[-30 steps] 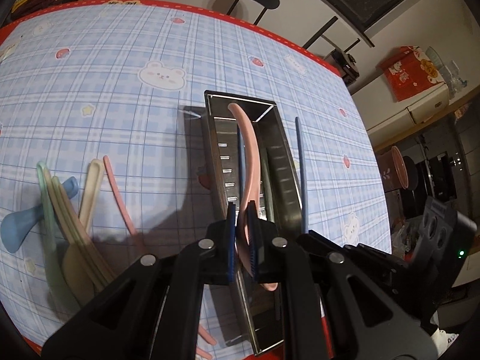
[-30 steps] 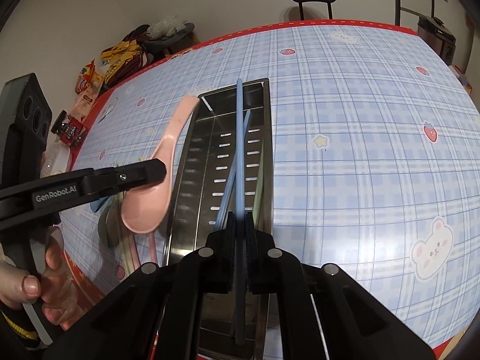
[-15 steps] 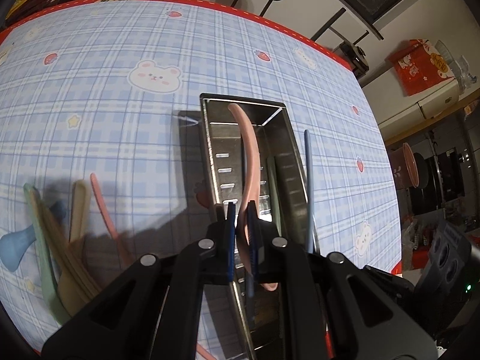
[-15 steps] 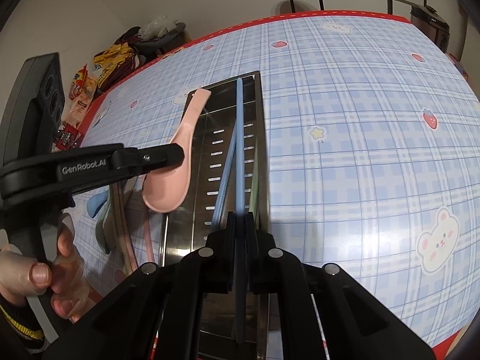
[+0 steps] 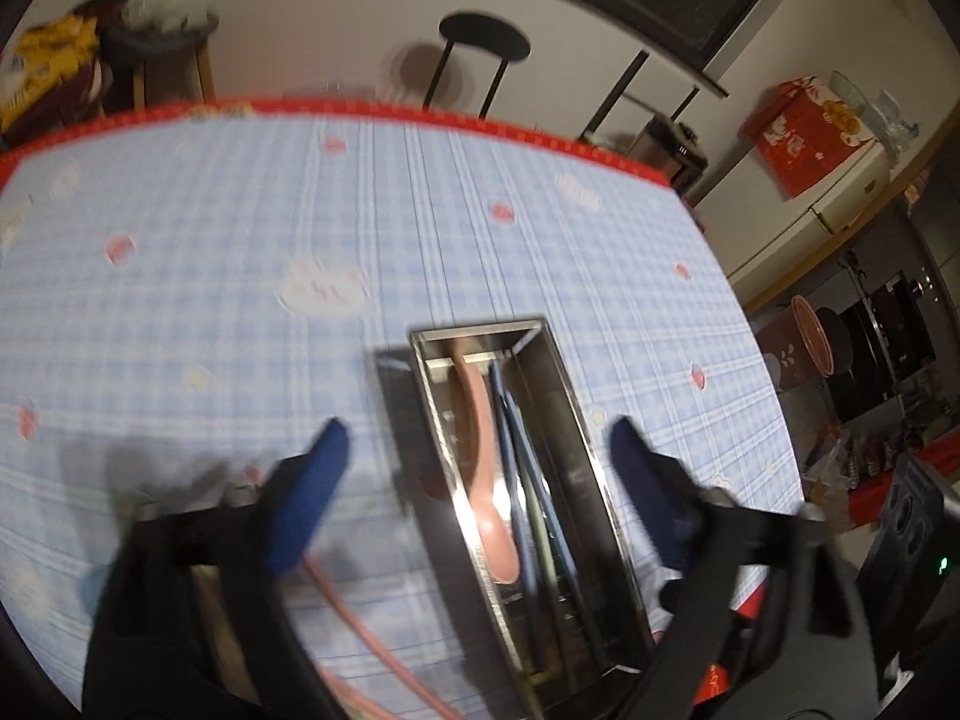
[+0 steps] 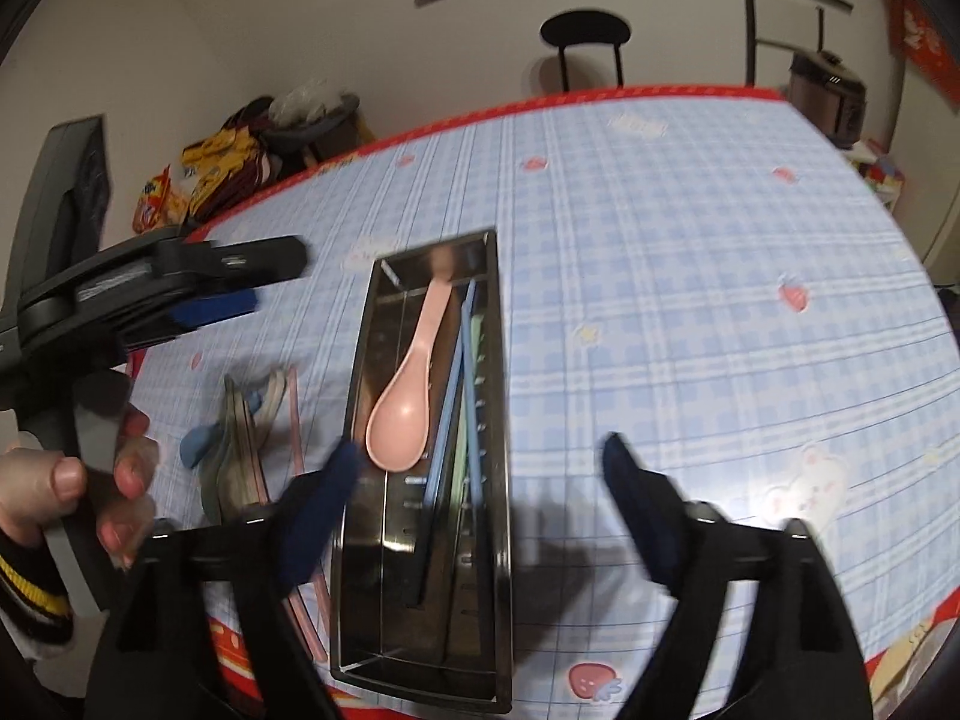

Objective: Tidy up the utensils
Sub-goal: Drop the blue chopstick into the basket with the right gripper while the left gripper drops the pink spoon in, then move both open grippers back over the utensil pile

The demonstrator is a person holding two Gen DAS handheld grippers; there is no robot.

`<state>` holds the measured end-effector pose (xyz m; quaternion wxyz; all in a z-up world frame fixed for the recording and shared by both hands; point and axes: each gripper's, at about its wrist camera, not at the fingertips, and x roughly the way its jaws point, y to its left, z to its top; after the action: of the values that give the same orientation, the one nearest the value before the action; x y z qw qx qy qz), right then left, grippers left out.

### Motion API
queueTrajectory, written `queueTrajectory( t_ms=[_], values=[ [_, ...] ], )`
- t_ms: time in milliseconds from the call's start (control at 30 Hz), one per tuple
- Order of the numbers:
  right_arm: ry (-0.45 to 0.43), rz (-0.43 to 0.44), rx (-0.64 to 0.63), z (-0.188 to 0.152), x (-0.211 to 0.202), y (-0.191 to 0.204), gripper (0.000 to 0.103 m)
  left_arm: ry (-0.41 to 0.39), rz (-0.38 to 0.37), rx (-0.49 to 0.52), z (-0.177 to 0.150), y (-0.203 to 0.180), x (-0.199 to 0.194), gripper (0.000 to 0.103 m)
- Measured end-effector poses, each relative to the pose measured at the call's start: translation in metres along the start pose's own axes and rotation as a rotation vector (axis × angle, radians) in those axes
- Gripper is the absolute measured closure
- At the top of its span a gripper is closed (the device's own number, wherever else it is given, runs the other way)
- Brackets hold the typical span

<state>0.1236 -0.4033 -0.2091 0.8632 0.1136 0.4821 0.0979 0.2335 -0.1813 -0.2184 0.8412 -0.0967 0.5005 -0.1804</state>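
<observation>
A steel utensil tray (image 6: 360, 372) lies lengthwise on the blue checked tablecloth. Inside it are a pink spoon (image 6: 402, 420), bowl towards me, and two blue chopsticks (image 6: 447, 408) beside a pale green piece. My right gripper (image 6: 480, 447) hovers above the tray's near half, jaws opening wide, gripping nothing. In the left wrist view the same tray (image 5: 576, 408), pink spoon (image 5: 486, 480) and blue chopsticks (image 5: 522, 480) show, blurred. My left gripper (image 5: 477, 429) is also above the tray, jaws opening, pads touching nothing. It appears at the left of the right wrist view (image 6: 276, 282).
Several loose spoons (image 6: 240, 438) and pink chopsticks (image 6: 294, 414) lie left of the tray; one pink chopstick (image 5: 372, 630) shows under my left gripper. A hand (image 6: 60, 480) holds the left gripper. The red table edge (image 6: 264, 636) is near. A black stool (image 6: 585, 36) and snack bags (image 6: 210, 174) stand beyond.
Both grippers let go and rose: the pink spoon dropped from the left into the tray, the blue chopstick from the right. Both pairs of jaws went from shut to wide apart.
</observation>
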Motion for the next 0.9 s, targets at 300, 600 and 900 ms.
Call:
queueTrajectory(
  t_ms=[300, 600, 900],
  values=[
    [-0.074, -0.024, 0.045, -0.002, -0.028, 0.009, 0.006, -0.078, 0.114, 0.115, -0.017, 0.020, -0.065, 0.006],
    [-0.054, -0.020, 0.035, -0.022, -0.023, 0.033, 0.006, -0.157, 0.167, 0.126, -0.063, 0.063, -0.112, 0.005],
    [-0.013, 0.007, -0.049, -0.034, -0.004, 0.084, 0.006, -0.112, 0.207, 0.067, -0.105, 0.133, -0.123, 0.005]
  ],
)
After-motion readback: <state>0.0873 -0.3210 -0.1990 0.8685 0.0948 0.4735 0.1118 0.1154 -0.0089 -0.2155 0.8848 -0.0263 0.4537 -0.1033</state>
